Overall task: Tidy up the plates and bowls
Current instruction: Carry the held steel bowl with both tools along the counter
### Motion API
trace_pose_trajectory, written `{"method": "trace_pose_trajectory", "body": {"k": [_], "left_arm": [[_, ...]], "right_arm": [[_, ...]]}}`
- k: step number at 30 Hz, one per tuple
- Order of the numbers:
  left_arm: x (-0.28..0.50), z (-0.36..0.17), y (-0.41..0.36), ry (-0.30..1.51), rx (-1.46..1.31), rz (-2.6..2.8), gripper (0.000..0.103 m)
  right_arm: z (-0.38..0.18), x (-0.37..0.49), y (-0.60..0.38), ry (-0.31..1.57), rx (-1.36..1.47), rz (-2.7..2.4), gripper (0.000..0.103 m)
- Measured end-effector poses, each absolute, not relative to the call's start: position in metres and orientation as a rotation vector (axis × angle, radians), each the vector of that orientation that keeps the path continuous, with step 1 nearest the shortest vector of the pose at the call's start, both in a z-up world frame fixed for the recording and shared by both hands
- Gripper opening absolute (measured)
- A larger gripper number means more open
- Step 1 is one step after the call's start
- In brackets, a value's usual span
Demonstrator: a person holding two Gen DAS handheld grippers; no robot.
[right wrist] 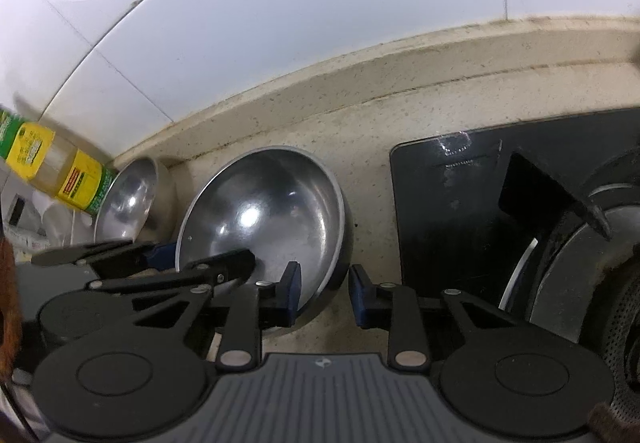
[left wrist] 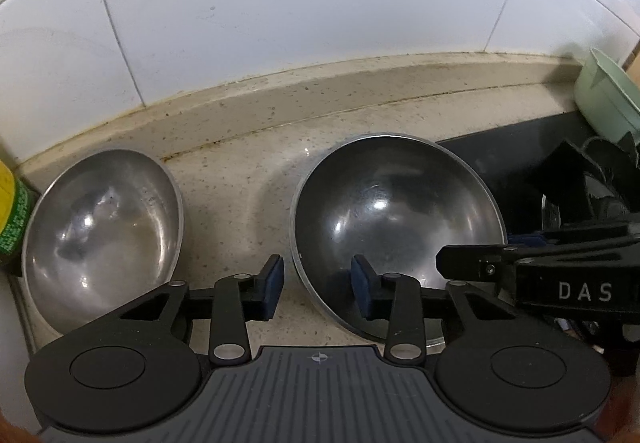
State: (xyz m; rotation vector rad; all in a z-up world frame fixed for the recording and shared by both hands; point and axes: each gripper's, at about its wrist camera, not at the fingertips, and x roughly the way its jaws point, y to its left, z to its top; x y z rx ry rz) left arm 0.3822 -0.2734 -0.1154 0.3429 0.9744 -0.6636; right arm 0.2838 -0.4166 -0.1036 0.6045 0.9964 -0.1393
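Note:
Two steel bowls sit on the beige counter: a larger one [left wrist: 396, 219] [right wrist: 264, 215] and a smaller one [left wrist: 104, 231] [right wrist: 132, 199] to its left. My left gripper [left wrist: 318, 285] is open and straddles the larger bowl's near-left rim, one blue pad inside and one outside. My right gripper [right wrist: 325, 293] is open too and straddles the same bowl's right rim, its left pad inside the bowl. One finger [left wrist: 472, 267] of the right gripper reaches over that bowl from the right. Neither pair of pads presses the rim.
A yellow-and-green labelled bottle [left wrist: 12, 211] [right wrist: 60, 163] stands left of the smaller bowl. A black stove top [right wrist: 460, 203] [left wrist: 516, 163] with a burner lies just right of the larger bowl. A pale green container [left wrist: 604, 103] sits at the far right. The white tiled wall [left wrist: 280, 23] is close behind.

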Motion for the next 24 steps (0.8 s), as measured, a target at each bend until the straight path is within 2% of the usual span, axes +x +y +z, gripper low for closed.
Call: {"method": "trace_pose_trajectory", "body": {"k": [5, 7, 24], "left_arm": [[0.376, -0.117, -0.277, 0.96, 0.366, -0.671, 0.045], [0.374, -0.118, -0.278, 0.958, 0.365, -0.681, 0.042], [0.355, -0.086, -0.264, 0.882, 0.331, -0.675, 0.045]], "right_arm": [[-0.11, 0.287, -0.415, 1.009, 0.625, -0.128, 0.025], [-0.11, 0.285, -0.414, 1.004, 0.625, -0.124, 0.025], [-0.075, 0.27, -0.407, 0.935, 0.596, -0.084, 0.025]]}}
